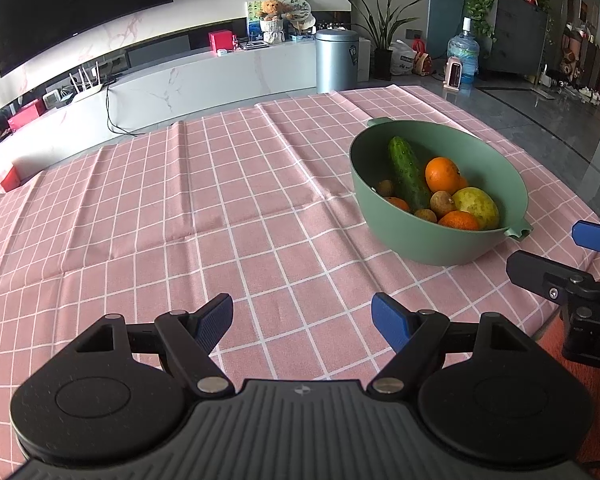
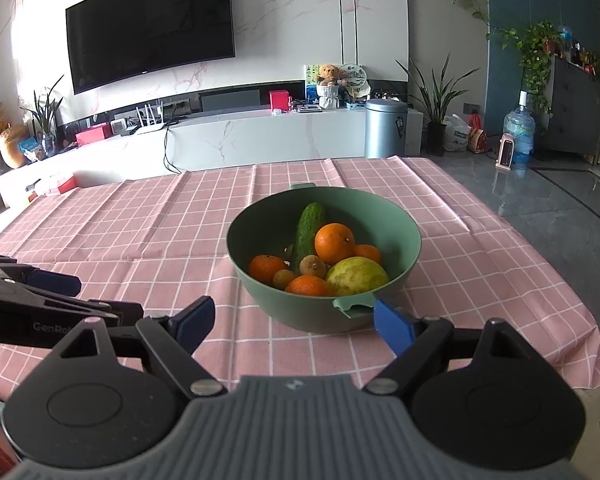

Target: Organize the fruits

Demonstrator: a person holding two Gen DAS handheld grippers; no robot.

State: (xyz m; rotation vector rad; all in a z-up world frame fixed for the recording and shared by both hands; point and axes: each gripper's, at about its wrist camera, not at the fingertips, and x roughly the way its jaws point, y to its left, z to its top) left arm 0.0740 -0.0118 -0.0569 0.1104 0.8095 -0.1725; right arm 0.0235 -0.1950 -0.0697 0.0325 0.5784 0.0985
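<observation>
On the pink checked bench [image 2: 140, 232], green bowl [image 2: 404, 264] of fruit; left hand-held gripper [image 1: 302, 320] and right hand-held gripper [image 2: 294, 320] both spread apart, empty; "GenRo" lettering legible only in right wrist view

The only writing I can make out is "GenRo" in pale letters on the black body of my left gripper [image 2: 44, 280], seen from the right wrist view, and the word runs on behind my right gripper [image 2: 292, 320] so its end is hidden. The dark tag on the grey bin [image 2: 385, 128] carries marks too small to read.
</observation>
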